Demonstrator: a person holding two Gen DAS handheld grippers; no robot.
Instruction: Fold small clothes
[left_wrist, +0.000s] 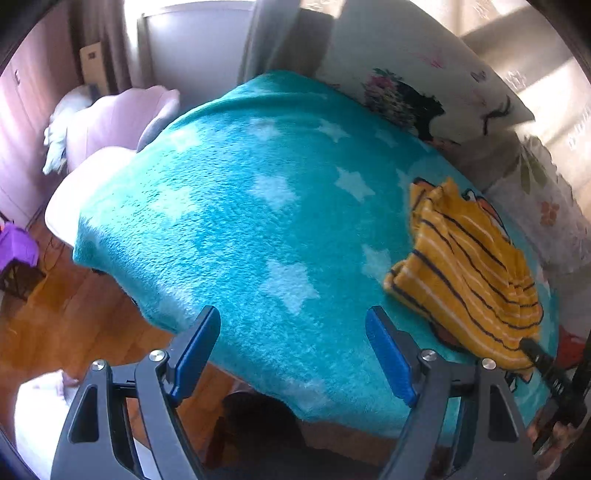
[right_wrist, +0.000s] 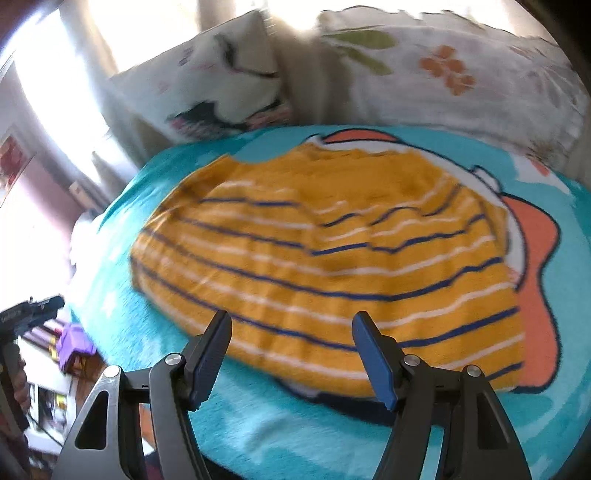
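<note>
Partly blurred striped garment (right_wrist: 325, 266), near edge behind right claw (right_wrist: 291, 325)

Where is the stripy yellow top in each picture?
Left wrist view: the yellow striped top lies at the right side, on the teal blanket.
Right wrist view: the top fills the middle, just past the open right gripper.
Shared landmark: the white pillow with a dark animal print behind it.

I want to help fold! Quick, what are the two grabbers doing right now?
Left gripper: open, holding nothing, over the blanket.
Right gripper: open, holding nothing, just before the striped shirt.
</note>
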